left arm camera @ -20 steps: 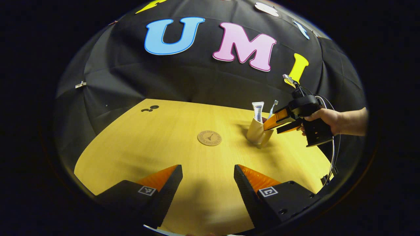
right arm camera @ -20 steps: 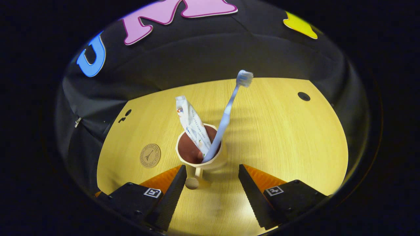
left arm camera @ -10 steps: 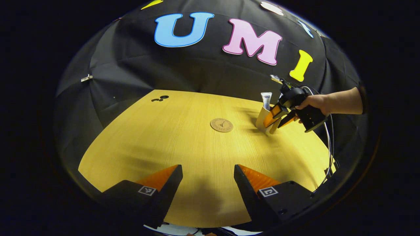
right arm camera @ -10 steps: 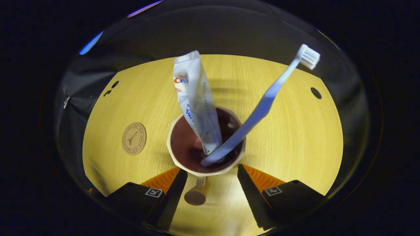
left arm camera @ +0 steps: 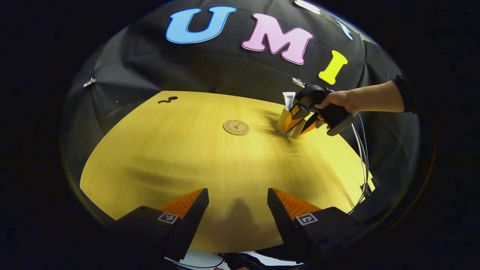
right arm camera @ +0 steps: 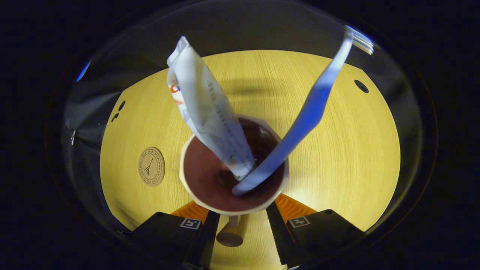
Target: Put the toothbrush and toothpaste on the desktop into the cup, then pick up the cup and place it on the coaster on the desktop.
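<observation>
Upright on the desk, the cup holds toothpaste leaning left and toothbrush leaning right; right gripper straddles its handle, contact unclear; left gripper gapes wide.

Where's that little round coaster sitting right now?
In the right gripper view, the coaster lies flat on the wooden desktop, just left of the cup, not touching it.

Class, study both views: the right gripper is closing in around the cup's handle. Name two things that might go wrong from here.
1. The right gripper straddles only the thin handle; the cup might swing or slip when lifted.
2. The toothpaste and toothbrush lean far out, so a tilt could tip them before reaching the coaster.
</observation>
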Tool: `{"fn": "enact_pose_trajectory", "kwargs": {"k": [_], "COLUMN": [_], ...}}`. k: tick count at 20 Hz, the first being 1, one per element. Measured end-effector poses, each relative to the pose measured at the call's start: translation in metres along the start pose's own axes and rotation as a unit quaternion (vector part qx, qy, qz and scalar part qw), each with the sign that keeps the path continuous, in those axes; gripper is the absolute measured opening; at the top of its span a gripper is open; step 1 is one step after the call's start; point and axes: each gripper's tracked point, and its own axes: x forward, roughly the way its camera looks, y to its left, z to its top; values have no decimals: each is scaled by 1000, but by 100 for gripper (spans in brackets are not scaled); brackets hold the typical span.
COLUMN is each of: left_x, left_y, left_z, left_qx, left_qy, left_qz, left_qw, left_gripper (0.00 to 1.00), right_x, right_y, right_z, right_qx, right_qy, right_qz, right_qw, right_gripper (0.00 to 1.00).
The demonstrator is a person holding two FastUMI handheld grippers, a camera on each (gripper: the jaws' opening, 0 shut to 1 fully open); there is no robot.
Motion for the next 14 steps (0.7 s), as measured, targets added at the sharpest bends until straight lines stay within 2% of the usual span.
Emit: {"fn": "enact_pose_trajectory", "kwargs": {"k": [2, 3, 5, 6, 7, 14], "left_x": [0, 0, 0, 0, 1, 8], "left_y": [-1, -1, 2, 2, 2, -2], "left_z": [0, 0, 0, 1, 4, 24], "left_qx": [2, 5, 12, 13, 10, -36], "left_qy": [4, 5, 8, 9, 8, -9], "left_qz": [-5, -5, -4, -3, -3, 3], "left_qw": [1000, 1000, 1000, 1000, 1000, 999], "left_gripper": [98, 98, 98, 98, 98, 98], "right_x": [0, -1, -1, 1, 2, 0], "right_y": [1, 1, 0, -1, -1, -1], "right_z": [-3, -3, -5, -6, -7, -9], "right_qx": [1, 2, 1, -6, -15, -9], "right_qy": [6, 8, 10, 14, 16, 27], "right_qz": [-2, -3, -11, -16, -18, -29], "right_qw": [1000, 1000, 1000, 1000, 1000, 999], "right_gripper": [58, 59, 46, 31, 35, 33]}}
